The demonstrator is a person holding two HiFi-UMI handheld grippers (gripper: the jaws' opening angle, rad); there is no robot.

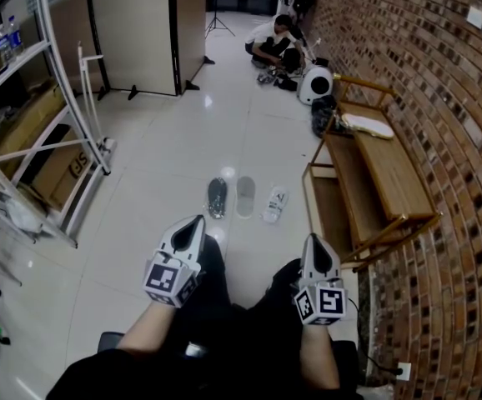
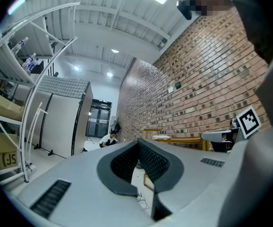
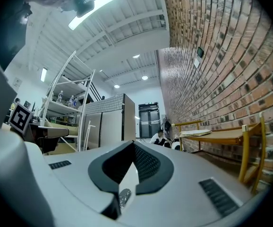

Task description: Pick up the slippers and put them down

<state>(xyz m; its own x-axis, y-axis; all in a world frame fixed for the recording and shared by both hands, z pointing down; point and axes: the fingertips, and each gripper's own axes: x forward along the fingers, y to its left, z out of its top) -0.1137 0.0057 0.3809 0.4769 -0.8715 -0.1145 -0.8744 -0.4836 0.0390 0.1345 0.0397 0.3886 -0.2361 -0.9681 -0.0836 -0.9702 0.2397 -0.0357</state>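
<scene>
Left gripper [image 1: 198, 223] and right gripper [image 1: 315, 242] both have fingers clenched on nothing; slippers [image 1: 245, 197] just sit on the floor [image 1: 183, 148] ahead.

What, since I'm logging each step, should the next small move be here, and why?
Probably open the left gripper and reach it forward and down toward the dark slipper. Its jaws are together and empty, as are those of the right gripper, and that slipper, the grey slipper and the white slipper all lie untouched on the floor ahead.
</scene>
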